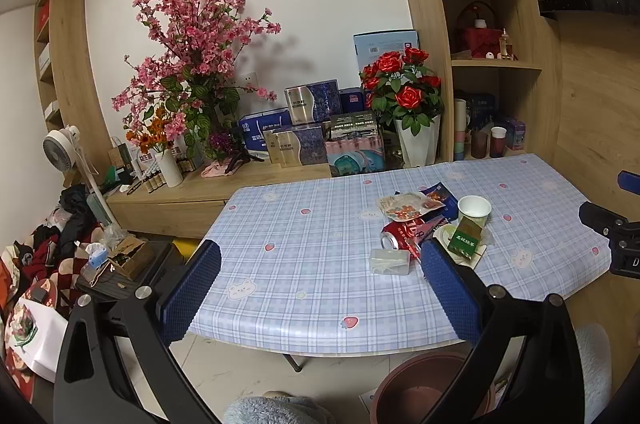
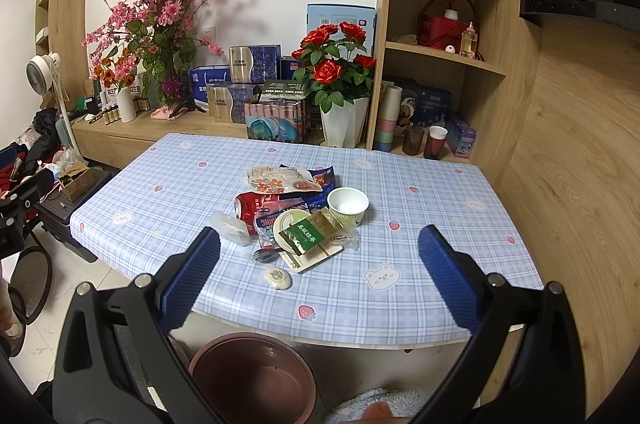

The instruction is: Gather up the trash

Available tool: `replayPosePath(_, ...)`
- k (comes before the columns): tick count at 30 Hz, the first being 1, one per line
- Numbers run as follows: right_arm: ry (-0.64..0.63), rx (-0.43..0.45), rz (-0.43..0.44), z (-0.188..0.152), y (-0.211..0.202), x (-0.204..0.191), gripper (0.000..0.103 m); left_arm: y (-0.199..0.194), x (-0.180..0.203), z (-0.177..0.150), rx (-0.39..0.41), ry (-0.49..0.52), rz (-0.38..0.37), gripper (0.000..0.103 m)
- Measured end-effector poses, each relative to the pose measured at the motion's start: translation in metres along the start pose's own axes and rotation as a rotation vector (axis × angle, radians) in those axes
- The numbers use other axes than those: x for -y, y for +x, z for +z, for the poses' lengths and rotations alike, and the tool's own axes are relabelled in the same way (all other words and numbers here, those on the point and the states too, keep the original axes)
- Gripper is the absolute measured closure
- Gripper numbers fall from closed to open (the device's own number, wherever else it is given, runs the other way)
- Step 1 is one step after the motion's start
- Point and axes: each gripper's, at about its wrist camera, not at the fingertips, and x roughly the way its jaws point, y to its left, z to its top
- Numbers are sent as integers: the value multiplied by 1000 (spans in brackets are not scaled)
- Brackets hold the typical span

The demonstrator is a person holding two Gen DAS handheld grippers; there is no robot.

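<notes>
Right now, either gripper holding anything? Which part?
Nothing held. Left gripper and right gripper both have jaws wide open, short of the trash pile on the table.

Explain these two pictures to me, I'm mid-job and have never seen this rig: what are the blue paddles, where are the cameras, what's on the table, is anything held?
No robot here: a person holds a two-finger gripper in each hand, and each carries a fisheye camera looking along its fingers. The blue paddles are those fingers. One picture is from the left gripper, the other from the right gripper. Both are open and hold nothing.

On the checked table lies a trash pile: a red can, a paper cup, a green packet, a flowered wrapper, a clear plastic box, a fork and a small round packet. Below the table's near edge stands a brown bin, probably for the trash.
</notes>
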Motion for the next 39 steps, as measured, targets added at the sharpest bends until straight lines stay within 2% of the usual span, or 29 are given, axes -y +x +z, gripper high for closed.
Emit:
replayPosePath(32, -1, -2, -2, 6, -2, -3, 5, 1, 7, -4, -1, 9, -1, 5)
replayPosePath(39, 10, 0, 10, -6, 7, 5, 5, 16, 7, -11, -24, -13, -26, 5)
